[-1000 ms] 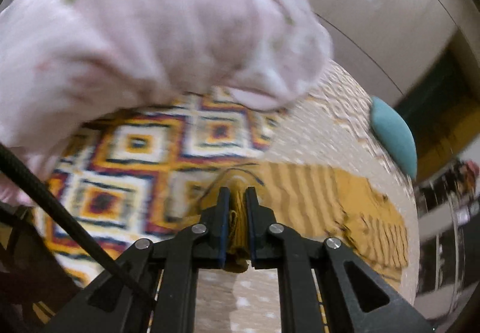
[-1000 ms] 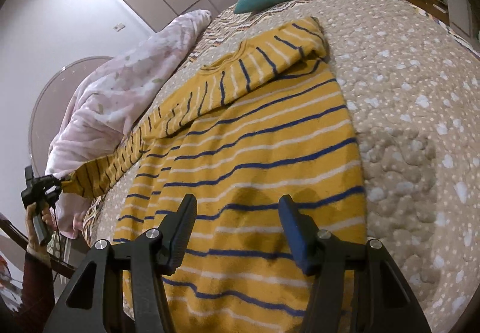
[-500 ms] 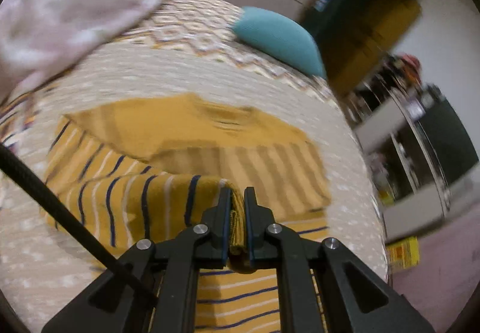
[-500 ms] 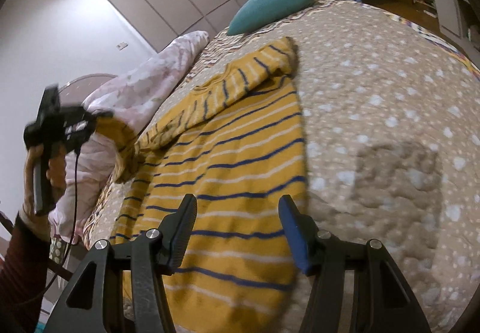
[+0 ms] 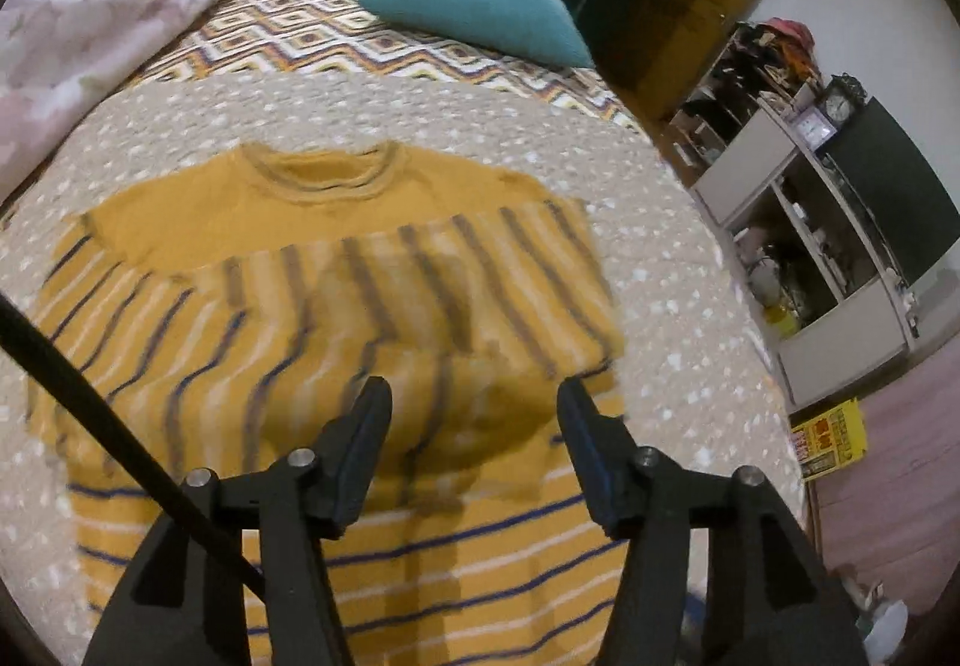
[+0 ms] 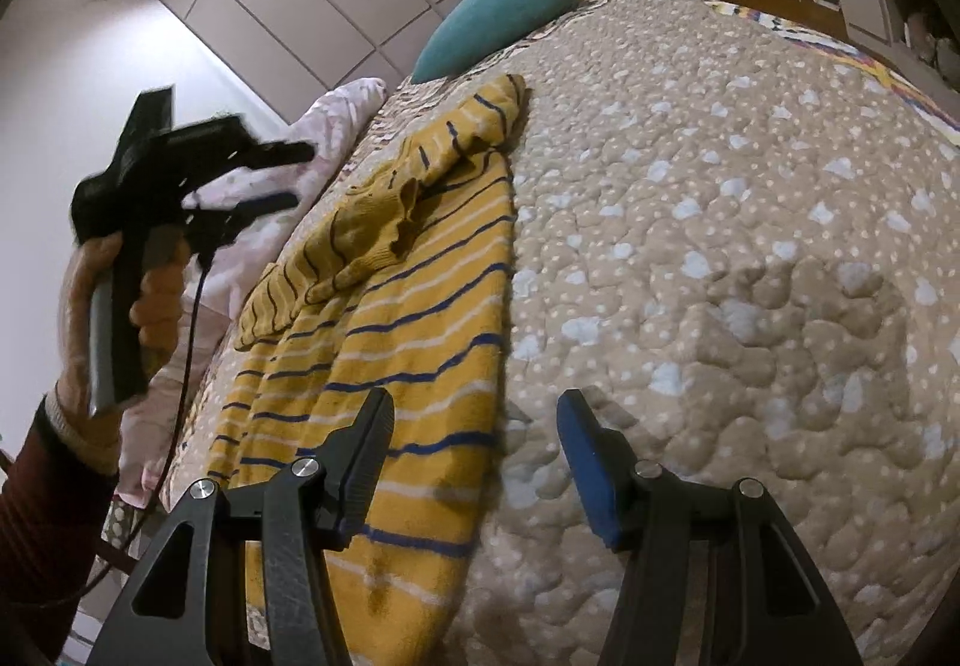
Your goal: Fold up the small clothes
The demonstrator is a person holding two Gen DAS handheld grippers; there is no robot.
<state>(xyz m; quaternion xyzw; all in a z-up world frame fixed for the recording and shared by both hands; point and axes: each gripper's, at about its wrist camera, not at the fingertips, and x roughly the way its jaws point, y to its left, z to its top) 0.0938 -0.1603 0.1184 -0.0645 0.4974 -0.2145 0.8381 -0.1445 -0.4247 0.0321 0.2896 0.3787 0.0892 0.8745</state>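
A yellow striped sweater (image 5: 336,318) is spread flat on the speckled bedspread (image 5: 672,270), one sleeve (image 6: 336,258) folded across its chest. The left gripper (image 5: 474,420) is held above it, jaws just opened and empty. The right gripper (image 6: 474,444) is held wide and empty at the hem, with a teal pillow (image 6: 498,24) seen at 12 o'clock

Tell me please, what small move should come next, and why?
Probably the left gripper should reach for the sweater's left edge. Its jaws have just been opening; nothing is between them, and the sleeve lies bunched across the body. The right gripper is open over the hem, so both sides could fold next.
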